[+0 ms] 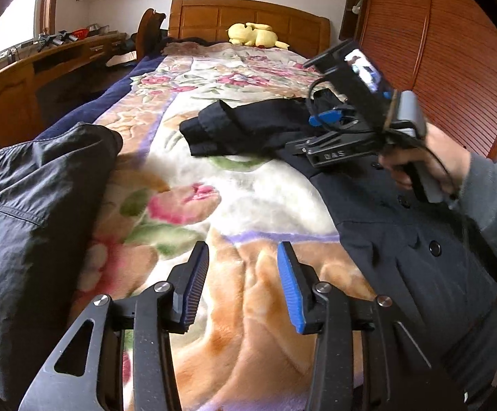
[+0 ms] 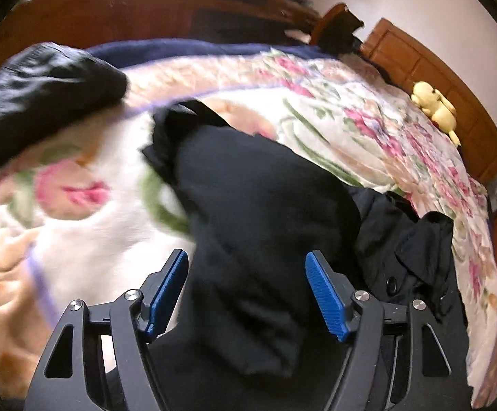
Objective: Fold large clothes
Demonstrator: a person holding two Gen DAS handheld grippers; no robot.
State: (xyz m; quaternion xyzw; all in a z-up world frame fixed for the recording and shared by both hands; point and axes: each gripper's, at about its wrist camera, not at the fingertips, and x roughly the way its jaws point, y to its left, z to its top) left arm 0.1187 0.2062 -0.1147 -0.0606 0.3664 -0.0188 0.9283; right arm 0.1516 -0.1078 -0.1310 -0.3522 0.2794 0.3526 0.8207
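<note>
Jaws of the right gripper (image 2: 246,294) are held apart astride the dark coat's (image 1: 402,226) sleeve (image 2: 248,205), ready for folding; left gripper (image 1: 243,286) jaws are apart, empty.

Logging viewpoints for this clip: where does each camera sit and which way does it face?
Left wrist: on the left gripper, looking up the bed toward the headboard; shows its own fingers, plus the right gripper and hand.
Right wrist: on the right gripper, angled down across the dark coat; only its own fingers show.
Shared: floral blanket, yellow plush toy, coat.
</note>
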